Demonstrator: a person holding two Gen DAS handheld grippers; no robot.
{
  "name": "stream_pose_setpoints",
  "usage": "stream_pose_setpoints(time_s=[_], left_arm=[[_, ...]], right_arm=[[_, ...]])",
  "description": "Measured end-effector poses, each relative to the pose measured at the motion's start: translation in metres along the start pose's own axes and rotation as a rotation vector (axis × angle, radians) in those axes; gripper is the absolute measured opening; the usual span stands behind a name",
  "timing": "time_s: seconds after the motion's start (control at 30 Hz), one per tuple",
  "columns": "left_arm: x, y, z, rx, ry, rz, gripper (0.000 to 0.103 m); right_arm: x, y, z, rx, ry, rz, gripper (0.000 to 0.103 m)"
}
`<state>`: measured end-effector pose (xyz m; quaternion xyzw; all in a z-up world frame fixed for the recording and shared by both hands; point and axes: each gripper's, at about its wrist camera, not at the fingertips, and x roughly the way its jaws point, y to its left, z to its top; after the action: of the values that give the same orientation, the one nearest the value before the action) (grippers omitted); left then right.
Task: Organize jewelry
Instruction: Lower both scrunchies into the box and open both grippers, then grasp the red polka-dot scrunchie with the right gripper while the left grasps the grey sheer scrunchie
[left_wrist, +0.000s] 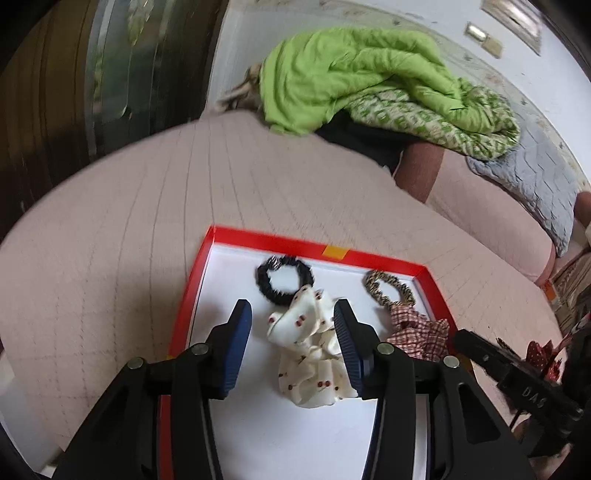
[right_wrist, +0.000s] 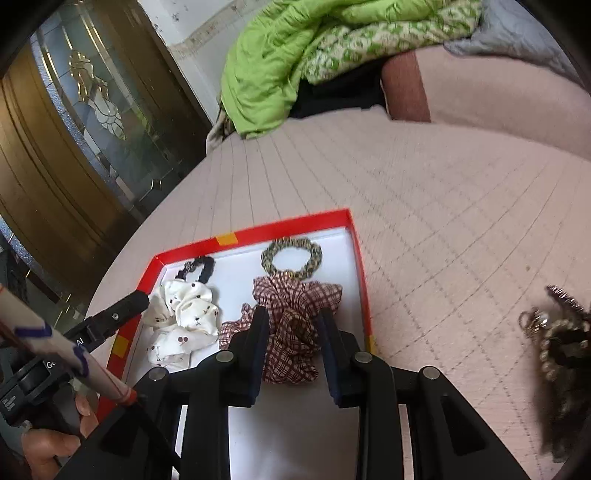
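A red-rimmed white tray (left_wrist: 258, 242) (right_wrist: 354, 258) lies on the pink quilted bed. In it are a black scrunchie (left_wrist: 284, 278) (right_wrist: 197, 269), a leopard-print scrunchie (left_wrist: 389, 293) (right_wrist: 291, 258), a white cherry-print scrunchie (left_wrist: 310, 354) (right_wrist: 181, 321) and a red plaid scrunchie (left_wrist: 417, 332) (right_wrist: 295, 332). My left gripper (left_wrist: 293, 321) is open, its jaws either side of the white scrunchie. My right gripper (right_wrist: 291, 321) is open, its jaws either side of the plaid scrunchie.
A pile of beaded and pearl jewelry (right_wrist: 557, 332) lies on the bed right of the tray. Green blankets (left_wrist: 369, 81) and a grey quilt (left_wrist: 532, 173) are heaped at the far side. A wooden glass door (right_wrist: 74, 129) stands left.
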<state>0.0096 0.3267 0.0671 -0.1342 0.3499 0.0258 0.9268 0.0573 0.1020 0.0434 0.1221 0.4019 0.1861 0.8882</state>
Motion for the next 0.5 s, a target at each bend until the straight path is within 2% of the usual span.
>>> stream_pose_setpoints(time_s=[0.13, 0.3, 0.5], left_arm=[[-0.011, -0.019, -0.003, 0.076, -0.059, 0.003, 0.05], [-0.018, -0.042, -0.01, 0.155, -0.089, -0.009, 0.05], [-0.027, -0.078, -0.023, 0.236, -0.105, -0.066, 0.05]], right_arm=[[-0.024, -0.003, 0.001, 0.012, -0.066, -0.003, 0.03], [-0.062, -0.011, -0.005, 0.021, -0.138, -0.022, 0.034], [-0.13, -0.048, -0.02, 0.101, -0.267, -0.112, 0.037]])
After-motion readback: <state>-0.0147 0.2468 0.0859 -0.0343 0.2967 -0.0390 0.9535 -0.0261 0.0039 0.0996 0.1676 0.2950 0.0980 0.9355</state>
